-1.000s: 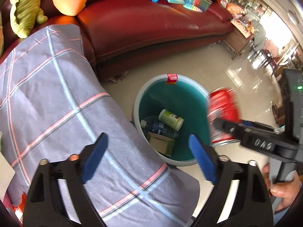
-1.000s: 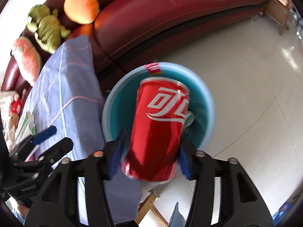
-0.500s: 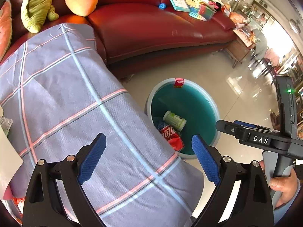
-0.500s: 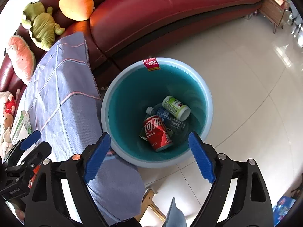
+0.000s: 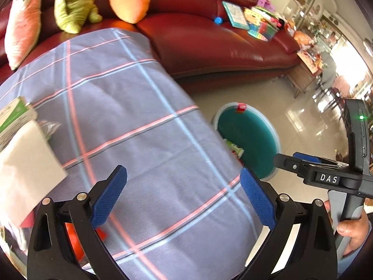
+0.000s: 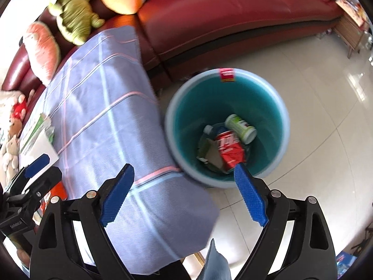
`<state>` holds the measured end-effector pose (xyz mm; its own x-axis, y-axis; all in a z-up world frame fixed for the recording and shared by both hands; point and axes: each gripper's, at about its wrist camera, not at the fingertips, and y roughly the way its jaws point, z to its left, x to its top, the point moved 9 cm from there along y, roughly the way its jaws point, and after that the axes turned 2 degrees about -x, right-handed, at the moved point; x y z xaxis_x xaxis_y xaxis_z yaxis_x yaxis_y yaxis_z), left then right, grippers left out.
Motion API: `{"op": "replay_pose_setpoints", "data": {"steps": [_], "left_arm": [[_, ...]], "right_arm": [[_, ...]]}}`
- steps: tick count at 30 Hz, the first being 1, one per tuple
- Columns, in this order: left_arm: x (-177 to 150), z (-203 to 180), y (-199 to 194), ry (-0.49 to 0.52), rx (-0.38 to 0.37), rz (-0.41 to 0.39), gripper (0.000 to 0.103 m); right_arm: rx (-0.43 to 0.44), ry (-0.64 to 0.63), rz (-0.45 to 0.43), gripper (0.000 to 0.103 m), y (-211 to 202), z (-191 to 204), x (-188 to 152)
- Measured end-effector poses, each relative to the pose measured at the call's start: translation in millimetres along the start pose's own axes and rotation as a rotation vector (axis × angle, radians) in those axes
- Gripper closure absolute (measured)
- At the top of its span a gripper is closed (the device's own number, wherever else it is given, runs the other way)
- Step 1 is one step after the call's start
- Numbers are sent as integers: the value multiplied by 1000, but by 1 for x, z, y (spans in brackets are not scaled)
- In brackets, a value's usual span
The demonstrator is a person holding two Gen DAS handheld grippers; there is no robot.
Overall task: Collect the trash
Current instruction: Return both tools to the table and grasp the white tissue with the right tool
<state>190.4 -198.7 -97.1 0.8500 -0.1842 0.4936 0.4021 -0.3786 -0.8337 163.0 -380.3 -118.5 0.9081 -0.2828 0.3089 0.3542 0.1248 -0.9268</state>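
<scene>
At the far left of the worktop (image 5: 130, 107), under its checked cloth, lie the things yet to be collected: a white sheet (image 5: 25, 163), a green-and-white box (image 5: 14, 116) behind it, and between them what may be crumpled clear plastic (image 5: 50, 126), too blurred to be sure. Something orange (image 5: 74, 240) shows behind the lower left jaw, partly hidden. The left gripper (image 5: 183, 194) hangs over the bare middle of the cloth, its jaws opening to nearly full width with nothing between them. To do the next pick well, it should go left toward the sheet and box, come down with the jaws straddling one item only, and close on a firm edge, not a flat face; the thin sheet would likely need pinching at a raised corner. To the right, on the floor just beside the worktop's end, stands the bin (image 6: 285, 116), teal inside. In it lie a red can (image 6: 229, 147), a green-and-white bottle (image 6: 240, 127), a piece of cardboard (image 6: 213, 154) and a clear bottle (image 6: 207, 129). The right gripper (image 6: 184, 194) is above the near rim and the cloth's corner, jaws wide and empty. It should clear the bin before crossing to the worktop, so the two grippers do not meet over the cloth.
</scene>
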Motion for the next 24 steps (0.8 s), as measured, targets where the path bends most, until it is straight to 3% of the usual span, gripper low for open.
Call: {"op": "replay_pose_setpoints", "data": {"steps": [24], "left_arm": [[-59, 191, -122, -201, 120, -139, 5]], "right_arm": [[55, -286, 37, 20, 2, 210, -34]]}}
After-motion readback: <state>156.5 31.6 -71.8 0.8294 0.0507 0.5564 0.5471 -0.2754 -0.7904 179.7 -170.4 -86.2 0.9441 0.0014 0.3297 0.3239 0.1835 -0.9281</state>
